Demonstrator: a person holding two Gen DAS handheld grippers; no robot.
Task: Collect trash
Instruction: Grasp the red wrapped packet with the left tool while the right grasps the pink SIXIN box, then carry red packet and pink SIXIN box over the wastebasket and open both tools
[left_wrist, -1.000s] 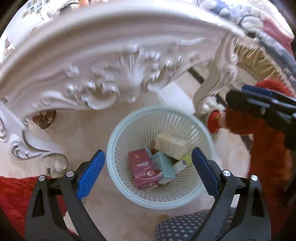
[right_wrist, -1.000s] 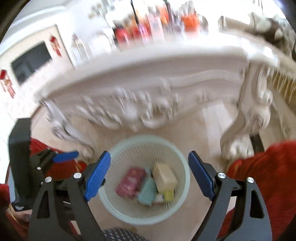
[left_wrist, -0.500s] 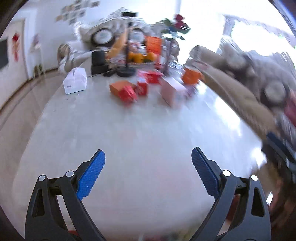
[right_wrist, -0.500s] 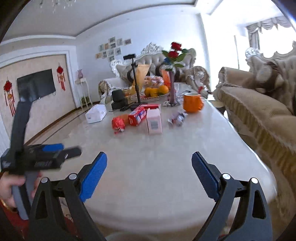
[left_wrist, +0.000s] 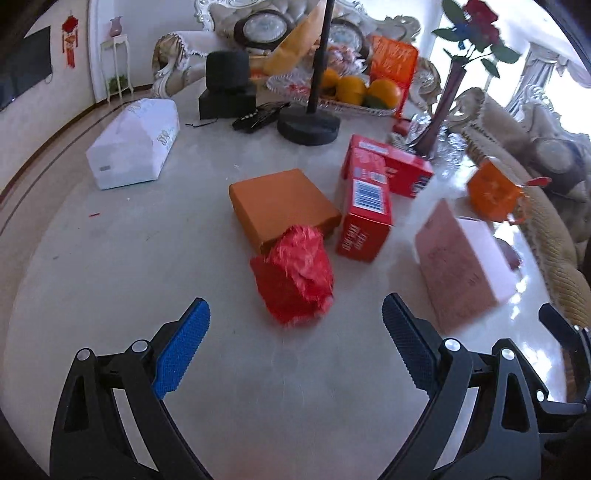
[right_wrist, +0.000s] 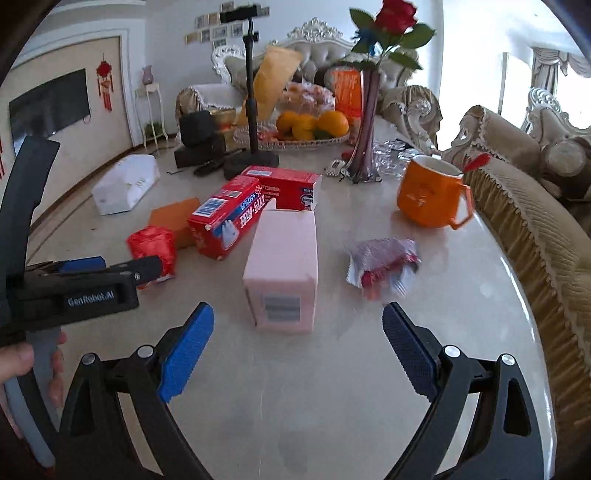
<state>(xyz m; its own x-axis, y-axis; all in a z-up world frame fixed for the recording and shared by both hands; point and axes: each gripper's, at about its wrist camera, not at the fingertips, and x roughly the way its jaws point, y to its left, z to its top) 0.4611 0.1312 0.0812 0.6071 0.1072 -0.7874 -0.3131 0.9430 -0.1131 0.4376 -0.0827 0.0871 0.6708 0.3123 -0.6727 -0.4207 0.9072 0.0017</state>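
Note:
Trash lies on a marble table (left_wrist: 155, 258). A crumpled red wrapper (left_wrist: 295, 273) sits just ahead of my open left gripper (left_wrist: 295, 332), with nothing between the blue pads. Behind it lie an orange box (left_wrist: 280, 203) and two red boxes (left_wrist: 365, 206). In the right wrist view a pink box (right_wrist: 284, 258) stands straight ahead of my open right gripper (right_wrist: 297, 332), which holds nothing. A silver-and-red foil wrapper (right_wrist: 380, 266) lies to the pink box's right. The left gripper (right_wrist: 110, 269) shows at the left edge beside the red wrapper (right_wrist: 153, 243).
An orange mug (right_wrist: 430, 192), a purple vase with a rose (right_wrist: 365, 122), a fruit tray (right_wrist: 306, 129), a black phone stand (right_wrist: 251, 110) and a white tissue box (left_wrist: 133, 147) stand farther back. A sofa (right_wrist: 535, 229) borders the table's right edge.
Both grippers rose from over the pale green wastebasket under the table to above the tabletop, then moved closer to the boxes and wrappers. The basket has left both views.

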